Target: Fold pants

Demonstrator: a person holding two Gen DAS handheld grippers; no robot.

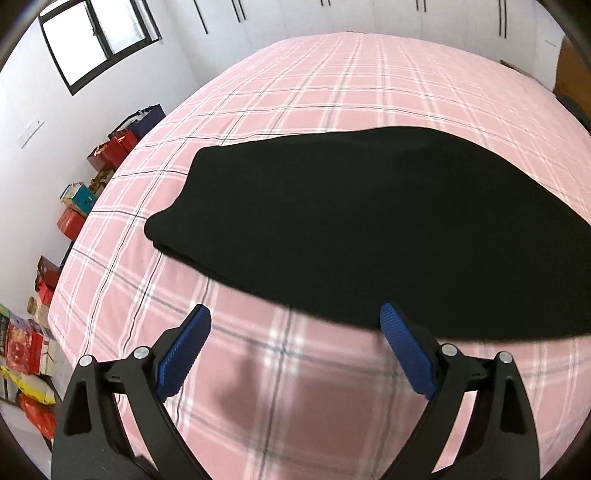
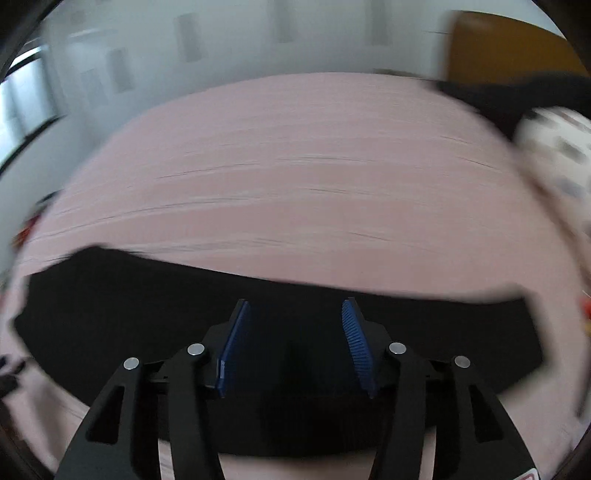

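Black pants (image 1: 369, 221) lie folded in a long flat band on the pink plaid bed (image 1: 295, 92). My left gripper (image 1: 295, 321) hovers open above the bed just in front of the pants' near edge, with nothing between its blue pads (image 1: 184, 350). In the right wrist view, which is smeared by motion, the same black pants (image 2: 110, 314) stretch across the lower half. My right gripper (image 2: 295, 314) hangs over them with its jaws apart and no cloth pinched between the blue pads (image 2: 236, 343).
Red and coloured boxes and bags (image 1: 74, 218) line the floor along the bed's left side under a window (image 1: 96, 40). White wardrobe doors (image 1: 369, 14) stand behind the bed. A dark heap and a patterned white cloth (image 2: 554, 147) lie at the bed's far right.
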